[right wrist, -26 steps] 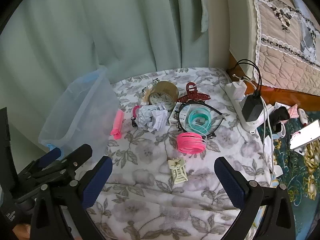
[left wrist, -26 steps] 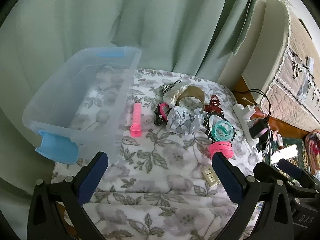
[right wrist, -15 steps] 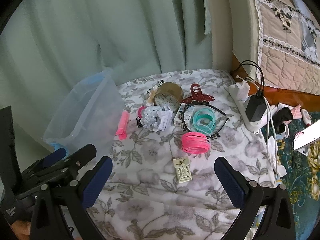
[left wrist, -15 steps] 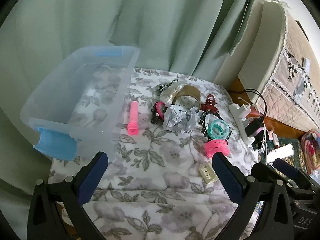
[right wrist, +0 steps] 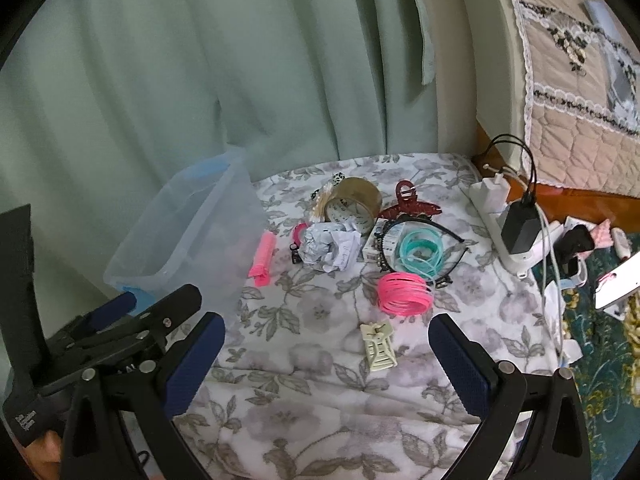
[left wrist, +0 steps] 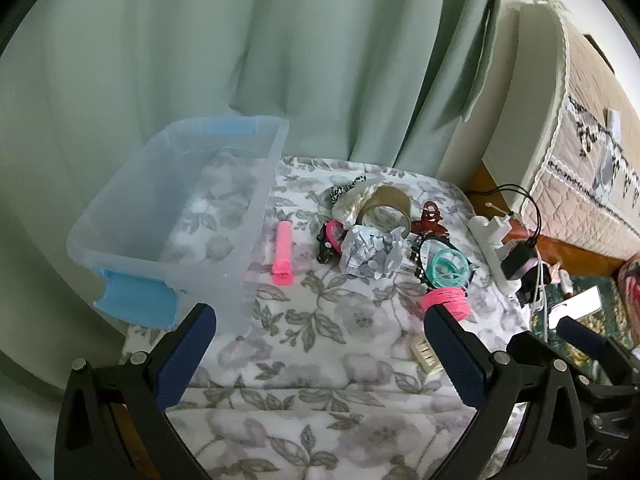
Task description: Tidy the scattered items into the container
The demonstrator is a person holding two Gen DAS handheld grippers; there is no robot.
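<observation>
Our left tongs point(left wrist: 320, 356) and right tongs point(right wrist: 326, 360) both hang spread wide and empty over the near part of the floral-covered counter point(right wrist: 320, 408), as they did a moment ago. Since then we have drawn back a little, so the clutter sits smaller and farther off. The clear container point(left wrist: 176, 216) stands at the left, nothing in it, with the pink clip point(left wrist: 283, 254) just right of it; the crumpled paper point(left wrist: 370, 252), teal bangles point(right wrist: 420, 250), pink bangles point(right wrist: 405, 294) and cream claw clip point(right wrist: 378, 346) lie unmoved.
</observation>
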